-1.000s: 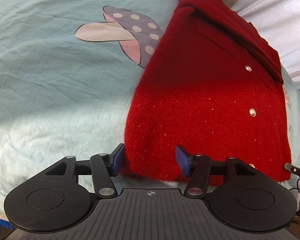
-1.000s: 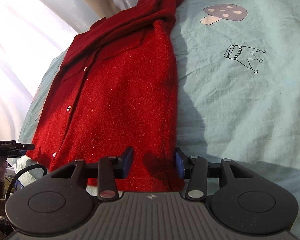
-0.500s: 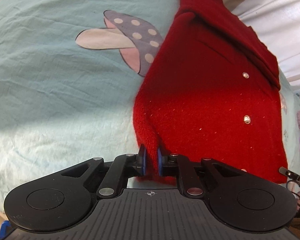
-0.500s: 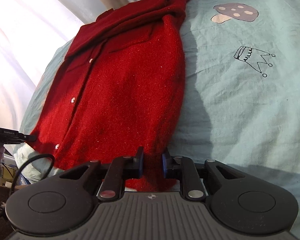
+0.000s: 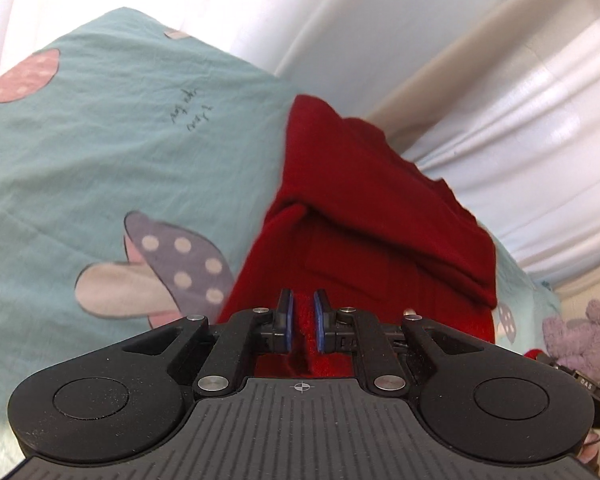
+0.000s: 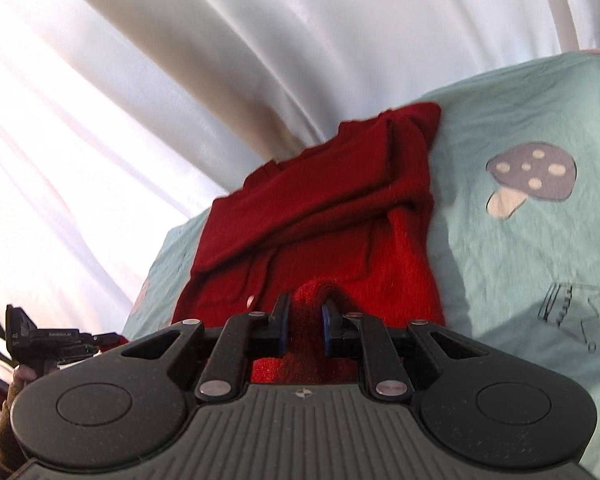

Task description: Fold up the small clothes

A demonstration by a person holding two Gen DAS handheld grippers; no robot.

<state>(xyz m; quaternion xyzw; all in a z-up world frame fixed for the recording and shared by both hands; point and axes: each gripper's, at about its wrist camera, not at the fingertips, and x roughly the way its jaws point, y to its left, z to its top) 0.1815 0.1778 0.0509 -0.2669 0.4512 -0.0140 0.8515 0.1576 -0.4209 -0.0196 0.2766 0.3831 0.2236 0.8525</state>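
Left gripper: I see its blue pads nearly together, pinching a fold of the red cardigan's hem between them.
Red cardigan: it stretches ahead of both my tools on the mint sheet, sleeves folded across its far end.
Right gripper: its jaws are narrowed onto a bunched ridge of the same hem.
Mushroom print: ahead and right of my right tool.

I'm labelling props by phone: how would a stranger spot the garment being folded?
Find the pale teal bedsheet printed with mushrooms and a crown. On its curtain-side edge lies the red knitted cardigan, its near hem pinched in both claws; it is the only solid red cloth there.
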